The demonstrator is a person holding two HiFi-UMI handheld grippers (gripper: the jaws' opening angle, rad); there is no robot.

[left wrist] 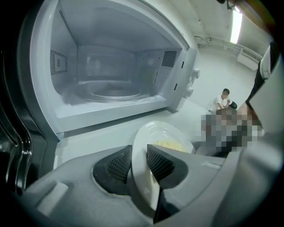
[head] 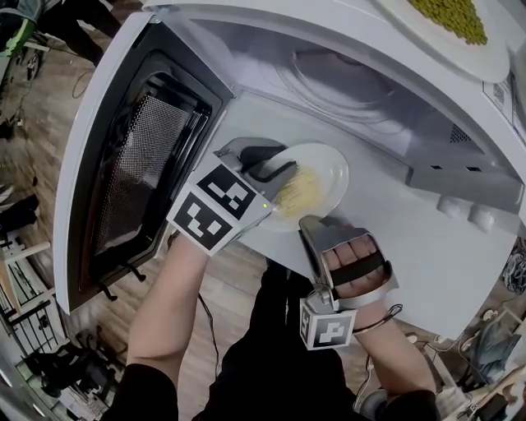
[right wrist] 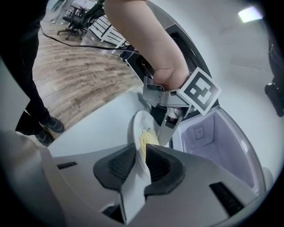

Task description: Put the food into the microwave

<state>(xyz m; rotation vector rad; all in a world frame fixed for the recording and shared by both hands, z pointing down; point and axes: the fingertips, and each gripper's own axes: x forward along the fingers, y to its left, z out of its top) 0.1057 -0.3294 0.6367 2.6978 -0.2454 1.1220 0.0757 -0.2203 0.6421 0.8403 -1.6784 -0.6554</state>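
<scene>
– Food (head: pixel 297 191), item 1: where is it entered?
– Pale yellow heap on a white plate (head: pixel 333 164). The plate is over the white worktop (head: pixel 411 247), just in front of the open microwave (head: pixel 394 131) and outside the cavity. Whether the plate rests on the worktop or hangs clear of it cannot be told.
– Item 2, left gripper (head: pixel 278 171)?
– At the plate's left rim, on the door side. Its 2 fingers (left wrist: pixel 162 163) pinch the rim, with 1 pad on the underside and 1 on the upper face beside the food.
– Item 3, right gripper (head: pixel 309 222)?
– At the plate's near rim, in the head view. Its 2 fingers (right wrist: pixel 119 165) likewise clamp the rim, with the yellow food just beyond the pads. The left gripper shows across the plate in the right gripper view.
– Item 4, microwave, condition?
– White. The door (head: pixel 123 189) is swung wide to the left, mesh window showing. A glass turntable (left wrist: pixel 111 91) lies on the cavity floor. There are 2 knobs (left wrist: pixel 190 91) on the front panel at the right.
– Anything on top?
– 1 second plate (head: pixel 427 49), white, carrying green food (head: pixel 456 16) and partly cut off by the frame.
– Surroundings?
– Wood-plank floor (head: pixel 49 123) beside the worktop. 1 person (left wrist: pixel 223 99) sits far back in the left gripper view.
</scene>
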